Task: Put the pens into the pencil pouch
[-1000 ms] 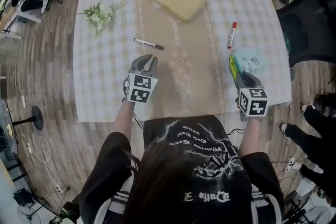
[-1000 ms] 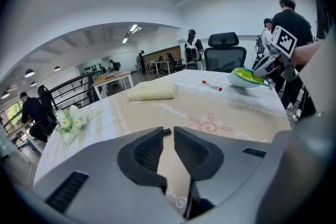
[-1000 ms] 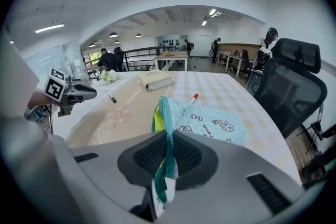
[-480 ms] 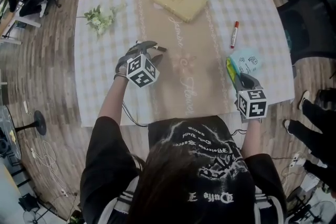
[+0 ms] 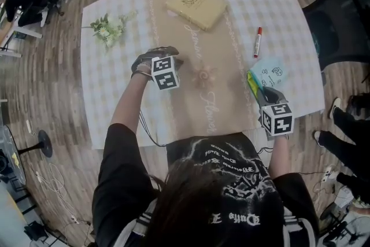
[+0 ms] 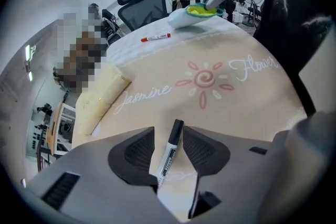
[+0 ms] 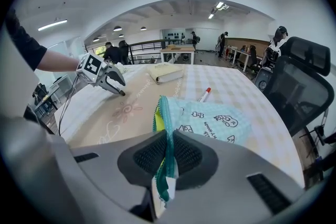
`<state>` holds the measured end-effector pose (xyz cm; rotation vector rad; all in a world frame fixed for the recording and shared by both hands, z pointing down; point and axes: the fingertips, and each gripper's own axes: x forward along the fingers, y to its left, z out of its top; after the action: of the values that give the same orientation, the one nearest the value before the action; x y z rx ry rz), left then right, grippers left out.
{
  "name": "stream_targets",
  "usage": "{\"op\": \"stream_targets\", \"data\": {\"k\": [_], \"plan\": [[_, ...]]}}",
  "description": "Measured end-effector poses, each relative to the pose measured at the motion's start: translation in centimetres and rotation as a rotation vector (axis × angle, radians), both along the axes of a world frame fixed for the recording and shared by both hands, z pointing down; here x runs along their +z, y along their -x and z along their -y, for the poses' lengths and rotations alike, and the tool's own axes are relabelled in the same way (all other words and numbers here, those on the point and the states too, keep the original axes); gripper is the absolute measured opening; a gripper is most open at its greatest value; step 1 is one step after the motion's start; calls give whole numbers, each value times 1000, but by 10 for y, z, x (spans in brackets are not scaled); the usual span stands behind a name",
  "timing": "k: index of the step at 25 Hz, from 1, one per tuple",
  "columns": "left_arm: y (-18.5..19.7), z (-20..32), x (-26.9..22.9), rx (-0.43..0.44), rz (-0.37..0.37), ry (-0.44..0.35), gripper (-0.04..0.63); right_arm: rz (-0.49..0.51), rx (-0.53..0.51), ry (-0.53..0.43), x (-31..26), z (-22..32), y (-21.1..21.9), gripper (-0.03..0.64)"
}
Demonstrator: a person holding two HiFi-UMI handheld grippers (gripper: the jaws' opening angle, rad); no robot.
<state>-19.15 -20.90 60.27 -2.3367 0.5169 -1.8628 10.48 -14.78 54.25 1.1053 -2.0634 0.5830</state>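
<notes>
A black marker (image 6: 170,150) lies on the beige table runner between the pads of my left gripper (image 6: 168,136). The jaws have just been closing and stand apart from the marker on both sides. In the head view the left gripper (image 5: 169,61) covers most of that marker. My right gripper (image 7: 168,157) is shut on the edge of the teal pencil pouch (image 7: 212,119), whose mouth shows a yellow-green lining. The pouch (image 5: 269,73) lies at the table's right side. A red-capped pen (image 5: 256,41) lies just beyond it.
A cream notebook (image 5: 195,4) lies at the far middle of the table and a flower sprig (image 5: 107,26) at the far left. A black office chair (image 5: 341,26) stands right of the table, and a person's legs (image 5: 347,147) are near the right front corner.
My left gripper moved from the table's front edge out over the black marker, rolled its wrist and opened its jaws around the marker. The right gripper stayed put, holding the pouch.
</notes>
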Motion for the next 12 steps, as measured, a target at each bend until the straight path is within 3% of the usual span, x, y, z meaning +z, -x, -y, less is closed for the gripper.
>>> {"op": "stream_targets", "data": {"k": [10, 12], "plan": [[5, 2, 20, 27, 61, 181, 174, 3, -32, 12, 3, 2, 6, 41], [5, -1, 21, -7, 36, 239, 121, 11, -61, 22, 5, 0, 12, 41]]}}
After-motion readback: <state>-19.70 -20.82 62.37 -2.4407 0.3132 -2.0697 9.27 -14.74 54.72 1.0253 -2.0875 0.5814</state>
